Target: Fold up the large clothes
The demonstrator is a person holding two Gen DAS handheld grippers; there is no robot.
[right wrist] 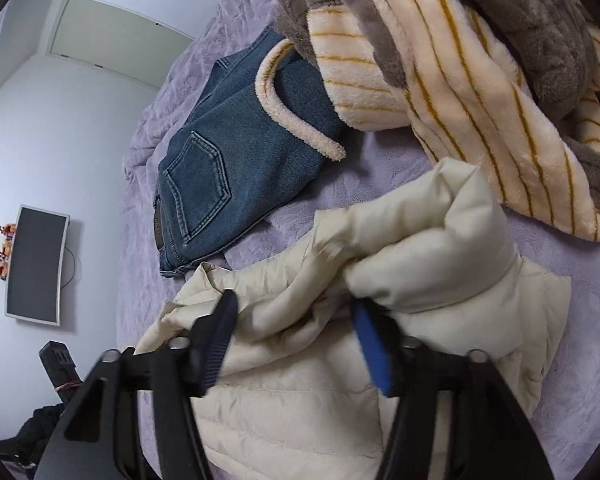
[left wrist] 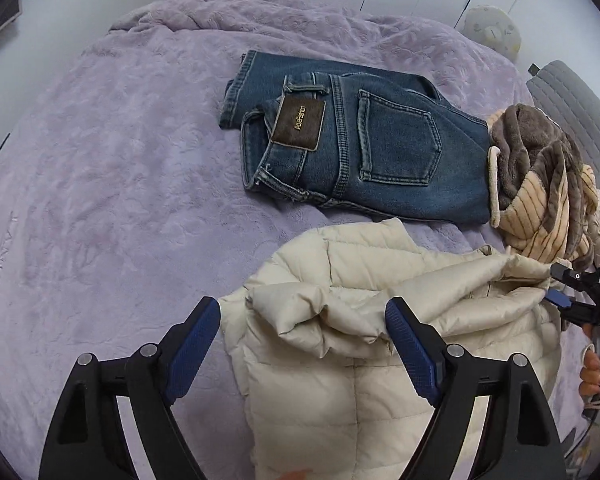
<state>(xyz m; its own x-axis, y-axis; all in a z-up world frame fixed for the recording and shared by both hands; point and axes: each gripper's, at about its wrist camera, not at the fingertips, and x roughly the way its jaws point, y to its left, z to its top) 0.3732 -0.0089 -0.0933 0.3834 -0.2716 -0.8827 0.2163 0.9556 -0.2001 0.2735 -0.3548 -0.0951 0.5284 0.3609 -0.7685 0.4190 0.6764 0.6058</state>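
Note:
A cream quilted puffer jacket [left wrist: 340, 380] [right wrist: 420, 240] lies on the lilac bed cover [left wrist: 120, 200], its upper part folded over in bulging creases. My left gripper [left wrist: 304, 320] stands open above the jacket's left side, and a fold of fabric lies between its blue pads without being pressed. My right gripper [right wrist: 296, 332] is open over the jacket's right side, with puffy folds bulging between its fingers. In the left wrist view the right gripper [left wrist: 560, 296] shows at the right edge, held by a hand [left wrist: 592, 372].
Folded blue jeans [left wrist: 380, 152] [right wrist: 228, 168] lie beyond the jacket. A brown and cream striped fleece garment [left wrist: 540, 184] [right wrist: 440, 80] is heaped at the right, partly over the jeans. A round plush toy [left wrist: 492, 32] and a grey cushion [left wrist: 580, 112] sit farther back. A monitor [right wrist: 36, 264] hangs on the wall.

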